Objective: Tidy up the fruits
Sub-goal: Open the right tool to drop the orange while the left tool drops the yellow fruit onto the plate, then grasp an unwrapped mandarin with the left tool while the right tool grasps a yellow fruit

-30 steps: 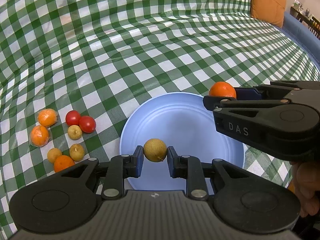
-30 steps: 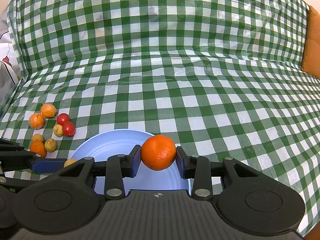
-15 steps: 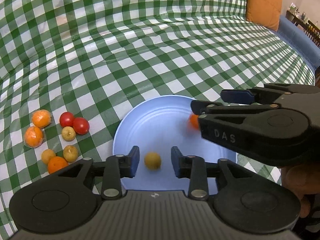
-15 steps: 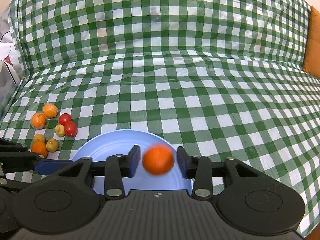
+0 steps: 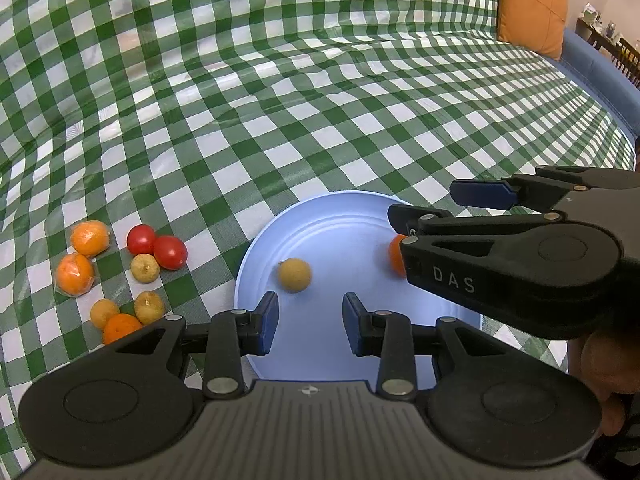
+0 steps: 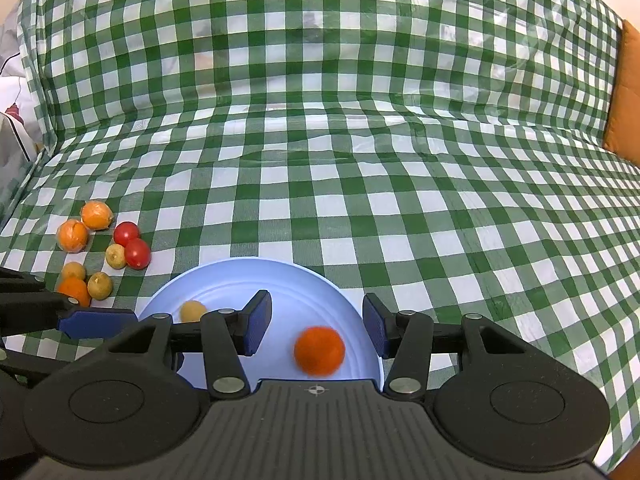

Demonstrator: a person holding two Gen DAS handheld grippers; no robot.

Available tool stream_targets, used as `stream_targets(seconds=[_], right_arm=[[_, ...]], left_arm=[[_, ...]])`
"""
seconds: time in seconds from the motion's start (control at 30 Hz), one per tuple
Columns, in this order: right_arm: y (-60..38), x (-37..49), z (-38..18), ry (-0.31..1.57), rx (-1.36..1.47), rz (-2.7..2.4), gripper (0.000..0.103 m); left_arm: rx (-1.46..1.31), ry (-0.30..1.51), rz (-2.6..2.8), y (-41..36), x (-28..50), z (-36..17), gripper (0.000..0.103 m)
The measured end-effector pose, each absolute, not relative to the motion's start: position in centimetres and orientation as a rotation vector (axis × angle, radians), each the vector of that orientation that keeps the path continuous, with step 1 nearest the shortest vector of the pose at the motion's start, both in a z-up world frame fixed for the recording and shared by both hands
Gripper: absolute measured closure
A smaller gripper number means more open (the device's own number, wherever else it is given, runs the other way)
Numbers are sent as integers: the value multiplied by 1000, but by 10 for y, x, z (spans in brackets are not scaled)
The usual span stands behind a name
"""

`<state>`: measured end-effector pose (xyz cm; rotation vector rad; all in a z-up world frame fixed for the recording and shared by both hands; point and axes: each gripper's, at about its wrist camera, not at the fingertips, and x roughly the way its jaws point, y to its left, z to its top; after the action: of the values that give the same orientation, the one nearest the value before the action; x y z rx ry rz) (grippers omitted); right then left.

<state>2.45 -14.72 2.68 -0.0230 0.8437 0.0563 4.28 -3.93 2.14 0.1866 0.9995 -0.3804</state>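
Over the round pale-blue plate (image 5: pixel 340 216), the left gripper (image 5: pixel 308 322) is hanging with jaws recently parted, gripping nothing; a small tan fruit (image 5: pixel 295 275) is lying just beyond. At three o'clock, the right gripper (image 6: pixel 318 322) is likewise spread, its orange (image 6: pixel 319 351) resting loose on the plate. At nine o'clock, glossy tomatoes (image 5: pixel 170 252) and fruits are sitting on checked cloth (image 5: pixel 280 100).

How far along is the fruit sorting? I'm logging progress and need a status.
Done: one small yellow fruit and one orange lie on the blue plate. In hand: nothing; left gripper and right gripper are open. Left: eight fruits on the checked cloth beside the plate.
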Motion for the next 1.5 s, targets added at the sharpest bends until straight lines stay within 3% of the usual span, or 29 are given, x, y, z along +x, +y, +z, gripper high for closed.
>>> stream_targets(seconds=[0.57,0.87,1.0,1.13,1.27,1.4,1.5], right_arm=[[-148,26,26,842,-37,57,51],[-139,31,32,814,-16,94,55],[-131,33,35,795,6,137,56],[-124,36,39,782,48,191,56],[-113,37,39,787,76,244,56],[-101,41,32,812,112,283,56],[-90,48,25,831,144,303,56]], left_arm=[[182,999,-378,-35,45,23,64],[87,1000,-260,12,66,32,64],[0,1010,-123,48,78,34,46],[-149,1026,-12,94,87,28,42],[-258,1135,62,126,96,2,44],[-300,1131,-3,131,99,-1,44],[-293,1167,-17,129,98,-12,54]])
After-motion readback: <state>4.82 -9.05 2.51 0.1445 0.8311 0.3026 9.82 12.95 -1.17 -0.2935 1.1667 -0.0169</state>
